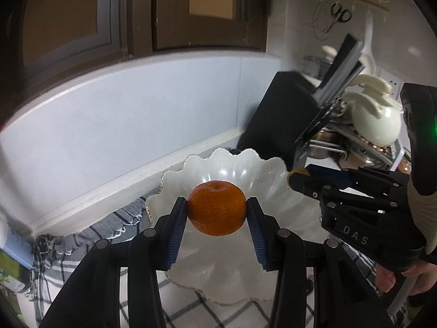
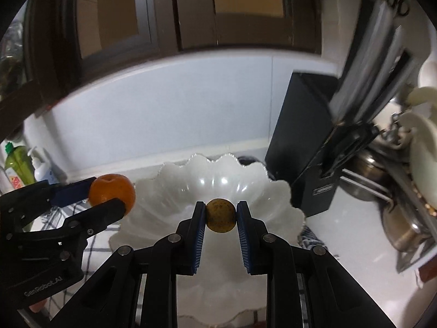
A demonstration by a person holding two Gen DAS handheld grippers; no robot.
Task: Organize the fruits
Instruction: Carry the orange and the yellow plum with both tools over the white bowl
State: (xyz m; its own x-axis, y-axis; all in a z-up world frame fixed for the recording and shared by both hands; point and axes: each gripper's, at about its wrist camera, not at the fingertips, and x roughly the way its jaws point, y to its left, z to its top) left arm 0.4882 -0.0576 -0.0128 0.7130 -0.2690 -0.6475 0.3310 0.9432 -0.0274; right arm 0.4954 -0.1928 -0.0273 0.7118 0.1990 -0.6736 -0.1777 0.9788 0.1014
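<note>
A scalloped white bowl (image 1: 273, 175) fills centre frame on the checked cloth (image 1: 109, 227). Above it the left tool (image 1: 217, 209) clamps an orange (image 1: 217, 207); the right tool (image 2: 220, 216) pinches a small brownish-yellow fruit (image 2: 220, 215) (speckled).

Left wrist view: mounted behind left tongs (image 1: 217, 209), aimed forward and downward, close over scalloped white glass bowl (image 1: 273, 169); right tongs (image 1: 296, 177) visible at right edge. Right wrist view: same arrangement behind right tongs (image 2: 220, 216), left tongs (image 2: 109, 194) at left edge. Shared: bowl (image 2: 169, 175), black rectangular knife block (image 1: 281, 109) (image 2: 300, 136), pale blue wall (image 1: 123, 114) (image 2: 164, 95).
</note>
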